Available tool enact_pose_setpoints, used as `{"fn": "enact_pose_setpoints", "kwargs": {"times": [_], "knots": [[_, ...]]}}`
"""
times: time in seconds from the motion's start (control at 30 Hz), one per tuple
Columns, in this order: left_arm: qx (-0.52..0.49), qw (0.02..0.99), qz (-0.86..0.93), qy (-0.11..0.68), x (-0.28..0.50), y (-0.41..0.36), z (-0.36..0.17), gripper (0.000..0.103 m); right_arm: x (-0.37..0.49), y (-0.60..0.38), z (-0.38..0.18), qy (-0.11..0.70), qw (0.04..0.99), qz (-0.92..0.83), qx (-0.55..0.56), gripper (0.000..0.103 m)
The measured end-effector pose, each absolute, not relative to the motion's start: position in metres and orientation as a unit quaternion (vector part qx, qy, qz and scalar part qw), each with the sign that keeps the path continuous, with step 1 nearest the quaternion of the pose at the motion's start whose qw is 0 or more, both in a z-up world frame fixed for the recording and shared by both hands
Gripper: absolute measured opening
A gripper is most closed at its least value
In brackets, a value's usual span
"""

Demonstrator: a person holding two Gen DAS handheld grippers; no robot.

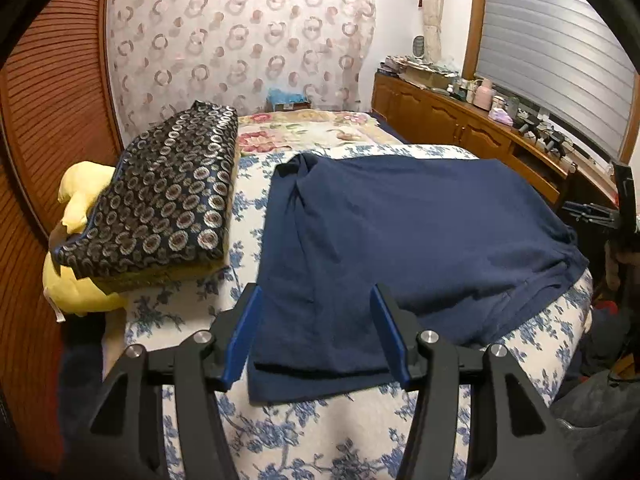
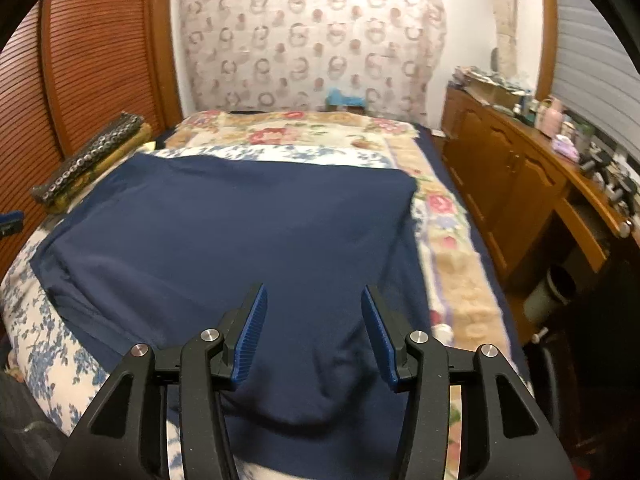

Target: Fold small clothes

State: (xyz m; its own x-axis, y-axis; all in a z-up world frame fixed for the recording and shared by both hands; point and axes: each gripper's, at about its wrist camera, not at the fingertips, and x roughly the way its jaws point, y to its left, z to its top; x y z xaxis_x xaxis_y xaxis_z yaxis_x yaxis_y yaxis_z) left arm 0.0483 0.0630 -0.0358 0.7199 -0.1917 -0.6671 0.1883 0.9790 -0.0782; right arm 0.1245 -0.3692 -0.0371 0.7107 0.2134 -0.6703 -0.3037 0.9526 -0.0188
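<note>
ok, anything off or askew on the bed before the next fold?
Mostly tidy. The navy blue cotton garment lies flat on the blue floral quilt, but its far left corner is bunched into a ridge. Both the left gripper and right gripper are open, holding nothing.

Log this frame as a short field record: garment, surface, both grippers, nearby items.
garment: navy blue cloth garment, lying spread out, left edge folded over
surface: blue-floral white quilt on the bed
left gripper: open, over the garment's near edge, holding nothing
right gripper: open, over the garment, holding nothing
nearby: dark circle-patterned folded fabric on a yellow pillow
</note>
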Motion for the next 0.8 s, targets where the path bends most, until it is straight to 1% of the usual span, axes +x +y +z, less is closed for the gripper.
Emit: {"fn": "enact_pose_setpoints", "kwargs": {"times": [0.23, 0.4, 0.63, 0.77, 0.8], "knots": [[0.011, 0.924, -0.087, 0.371, 0.103, 0.063, -0.04, 0.055, 0.154, -0.339, -0.06, 0.374, 0.91, 0.168, -0.055, 0.05], [0.004, 0.922, -0.093, 0.377, 0.149, 0.061, -0.044, 0.055, 0.17, -0.319, -0.071, 0.387, 0.902, 0.18, -0.07, 0.05], [-0.004, 0.909, -0.086, 0.407, 0.203, 0.055, -0.054, 0.055, 0.18, -0.308, -0.087, 0.411, 0.889, 0.184, -0.085, 0.05], [-0.006, 0.906, -0.088, 0.413, 0.226, 0.048, -0.057, 0.055, 0.179, -0.308, -0.088, 0.411, 0.887, 0.186, -0.097, 0.05], [-0.005, 0.906, -0.089, 0.414, 0.233, 0.044, -0.058, 0.053, 0.179, -0.309, -0.088, 0.411, 0.887, 0.187, -0.096, 0.051]]}}
